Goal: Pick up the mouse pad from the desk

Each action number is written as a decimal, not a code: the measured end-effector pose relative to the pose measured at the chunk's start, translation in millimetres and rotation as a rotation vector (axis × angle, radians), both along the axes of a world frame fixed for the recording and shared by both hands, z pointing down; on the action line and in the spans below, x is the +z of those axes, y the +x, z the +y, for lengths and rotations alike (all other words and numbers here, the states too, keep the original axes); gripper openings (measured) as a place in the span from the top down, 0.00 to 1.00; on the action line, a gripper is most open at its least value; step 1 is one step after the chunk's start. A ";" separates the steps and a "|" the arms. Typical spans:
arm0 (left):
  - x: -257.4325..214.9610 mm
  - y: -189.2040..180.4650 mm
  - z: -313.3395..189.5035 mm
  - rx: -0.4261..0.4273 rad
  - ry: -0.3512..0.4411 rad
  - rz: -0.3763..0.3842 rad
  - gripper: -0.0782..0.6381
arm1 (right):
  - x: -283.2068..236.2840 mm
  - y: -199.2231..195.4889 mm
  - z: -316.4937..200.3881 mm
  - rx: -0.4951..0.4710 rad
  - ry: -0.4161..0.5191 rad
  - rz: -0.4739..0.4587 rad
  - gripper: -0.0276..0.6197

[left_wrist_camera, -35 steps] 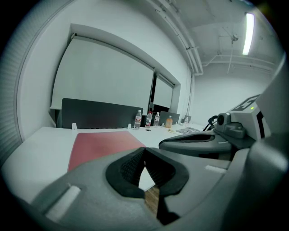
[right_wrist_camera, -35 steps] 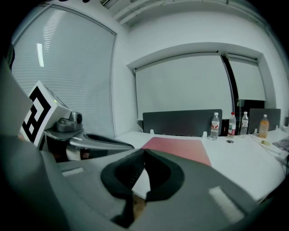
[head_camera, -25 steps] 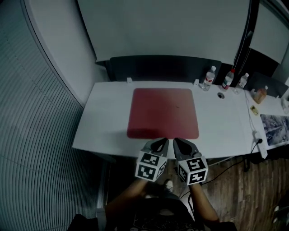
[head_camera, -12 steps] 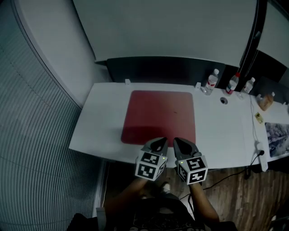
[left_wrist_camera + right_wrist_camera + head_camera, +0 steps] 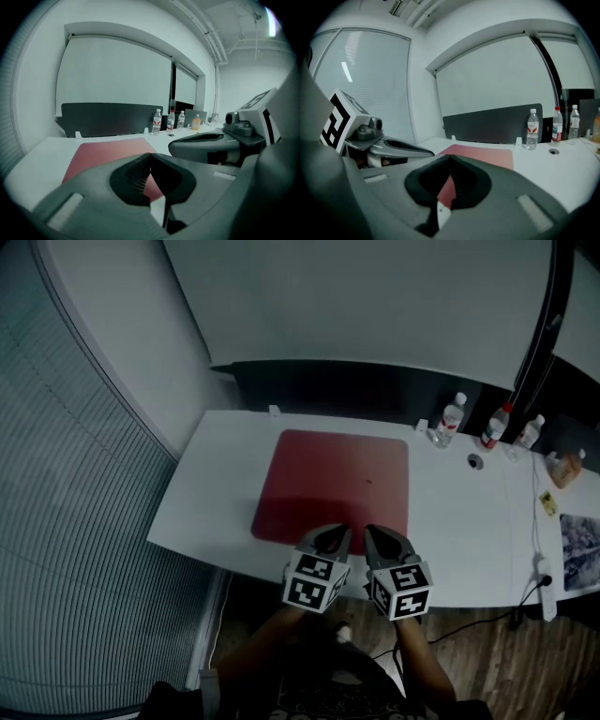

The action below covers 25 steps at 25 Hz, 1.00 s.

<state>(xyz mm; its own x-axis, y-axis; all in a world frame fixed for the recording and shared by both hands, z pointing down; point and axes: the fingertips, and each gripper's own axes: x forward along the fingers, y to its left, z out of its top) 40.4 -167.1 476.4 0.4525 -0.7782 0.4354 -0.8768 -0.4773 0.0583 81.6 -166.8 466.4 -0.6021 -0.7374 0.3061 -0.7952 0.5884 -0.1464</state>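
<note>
Here, the flat dark-red square mouse pad (image 5: pixel 333 479) lies on the white desk (image 5: pixel 220 488). The grey left gripper (image 5: pixel 339 533) and grey right gripper (image 5: pixel 372 533) hover over its near edge, jaws pressed together, holding nothing.

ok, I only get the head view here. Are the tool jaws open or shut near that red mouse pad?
Observer: In the left gripper view the left tool is shut, tips meeting, nothing between them.
Operator: Right one?
Observer: Right gripper view shows the right tool shut and empty as well.
Operator: Pad lifted anywhere?
Observer: No, seen low from the right gripper view the mouse pad lies flat on the desk.
</note>
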 end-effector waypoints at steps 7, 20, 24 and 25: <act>1.3 -14.2 -13.8 -0.043 -0.006 -0.007 0.88 | 3.6 -4.7 -9.2 -0.022 -0.006 0.003 0.95; 20.4 -60.9 -72.3 -0.084 -0.048 0.012 0.88 | 16.6 -16.5 -61.2 0.023 -0.027 0.022 0.95; 31.1 -84.2 -93.2 -0.088 -0.070 0.011 0.88 | 26.8 -21.7 -79.1 0.043 -0.043 0.037 0.95; 33.5 -90.4 -98.4 -0.089 -0.073 0.010 0.88 | 29.3 -22.2 -83.6 0.052 -0.048 0.039 0.95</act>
<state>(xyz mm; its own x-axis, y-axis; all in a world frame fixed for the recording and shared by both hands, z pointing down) -50.0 -265.5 509.9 0.3874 -0.7820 0.4883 -0.9149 -0.3912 0.0994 59.4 -250.4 495.6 -0.5507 -0.7510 0.3643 -0.8299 0.5395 -0.1423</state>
